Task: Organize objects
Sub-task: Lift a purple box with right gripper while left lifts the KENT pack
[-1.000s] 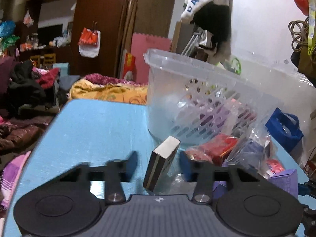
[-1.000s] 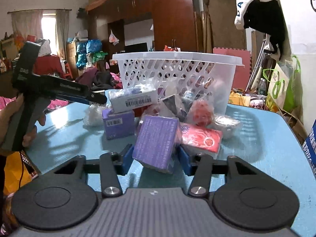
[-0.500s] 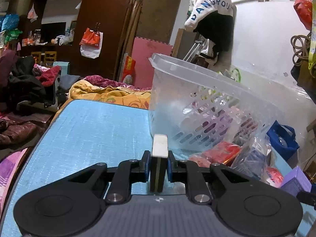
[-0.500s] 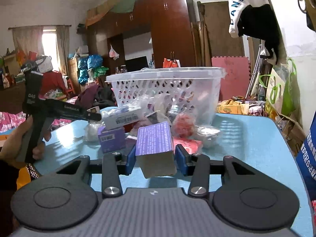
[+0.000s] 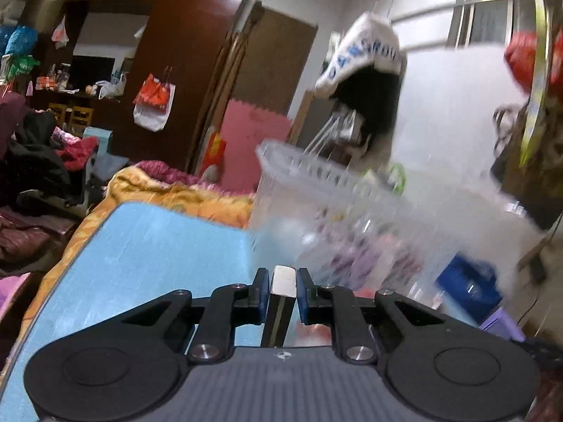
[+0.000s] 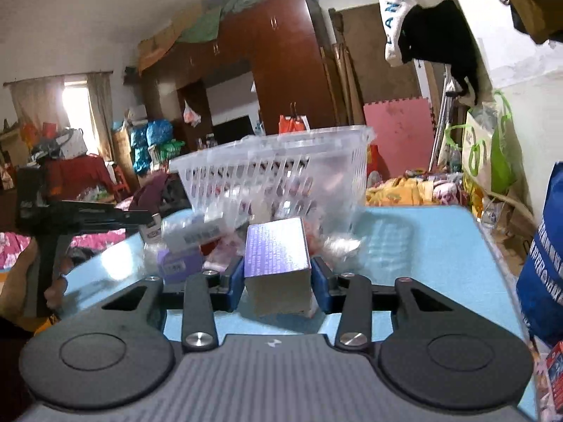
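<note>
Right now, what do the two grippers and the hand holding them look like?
Both grippers look alike: a grey ribbed body, two round black discs, black linkage arms with silver screws, and blue pads on the fingers. The left gripper and right gripper match. In the right wrist view, a bare hand wraps a black pistol handle.

Cluttered home bedroom: wardrobe (image 6: pixel 281 59), bedding (image 5: pixel 169 193), clothes

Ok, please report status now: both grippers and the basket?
Left gripper shut on slim box. Right gripper shut on purple box. Basket ahead, nothing blocking.
</note>
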`<act>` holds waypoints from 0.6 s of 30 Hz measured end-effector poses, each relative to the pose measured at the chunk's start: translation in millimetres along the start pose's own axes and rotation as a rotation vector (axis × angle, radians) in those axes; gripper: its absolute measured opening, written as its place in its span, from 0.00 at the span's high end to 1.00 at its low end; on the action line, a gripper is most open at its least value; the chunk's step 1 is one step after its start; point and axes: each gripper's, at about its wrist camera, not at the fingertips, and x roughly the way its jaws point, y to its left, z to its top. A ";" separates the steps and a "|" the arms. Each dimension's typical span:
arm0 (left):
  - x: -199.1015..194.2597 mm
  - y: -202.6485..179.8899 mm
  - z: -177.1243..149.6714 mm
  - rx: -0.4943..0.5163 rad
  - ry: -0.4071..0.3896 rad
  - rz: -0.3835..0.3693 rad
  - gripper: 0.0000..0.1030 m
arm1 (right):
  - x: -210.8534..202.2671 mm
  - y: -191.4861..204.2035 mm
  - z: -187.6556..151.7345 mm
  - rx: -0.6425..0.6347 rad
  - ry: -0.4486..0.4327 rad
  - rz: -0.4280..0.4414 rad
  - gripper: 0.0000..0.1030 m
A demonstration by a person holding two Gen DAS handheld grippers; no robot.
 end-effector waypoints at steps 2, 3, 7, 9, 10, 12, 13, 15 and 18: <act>-4.9 -5.4 10.5 0.000 -0.026 -0.031 0.81 | -0.9 0.6 12.3 -0.003 -0.021 0.009 0.57; -5.0 -9.2 16.0 0.006 -0.030 -0.042 0.81 | -0.4 1.2 19.1 -0.007 -0.030 0.014 0.57; -3.6 -18.9 28.8 0.032 -0.032 -0.037 0.81 | 4.1 7.5 40.2 -0.029 -0.053 0.032 0.57; -5.8 -23.0 33.9 0.030 -0.039 -0.060 0.81 | 7.9 10.5 49.6 -0.040 -0.061 0.046 0.57; -7.5 -23.7 36.9 0.031 -0.043 -0.078 0.81 | 11.1 12.0 55.1 -0.047 -0.061 0.051 0.57; -8.4 -30.6 49.5 0.024 -0.057 -0.093 0.81 | 22.1 14.9 70.9 -0.066 -0.054 0.051 0.58; -7.3 -33.1 58.2 0.015 -0.067 -0.110 0.81 | 27.4 15.3 79.0 -0.072 -0.051 0.047 0.58; -3.0 -40.3 76.9 0.010 -0.081 -0.138 0.81 | 41.2 17.0 96.0 -0.079 -0.041 0.043 0.58; 19.5 -55.8 109.3 0.000 -0.080 -0.149 0.81 | 63.5 18.3 115.6 -0.091 -0.017 0.030 0.58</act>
